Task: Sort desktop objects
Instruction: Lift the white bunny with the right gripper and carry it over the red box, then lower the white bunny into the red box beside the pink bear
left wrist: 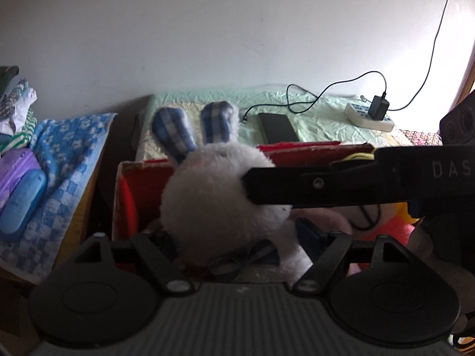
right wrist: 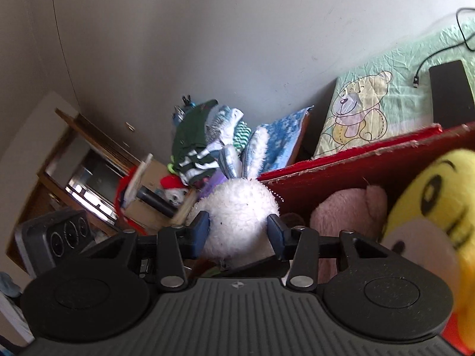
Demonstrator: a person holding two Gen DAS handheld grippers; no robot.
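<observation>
White plush bunny point(right wrist: 240, 207) clamped in right hand-held gripper point(right wrist: 239, 234) over red box point(right wrist: 341, 172); left hand-held gripper point(left wrist: 234, 246) open w/ bunny between.

yellow plush point(right wrist: 439, 207) cropped at edge

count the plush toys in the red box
3 show: a white rabbit held by the right tool, a pink toy beside it, and a yellow toy at the right. More may lie hidden underneath.

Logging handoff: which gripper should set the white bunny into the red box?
Right. The right gripper already clamps the white bunny beside the red box; the left gripper looks open behind it.
</observation>
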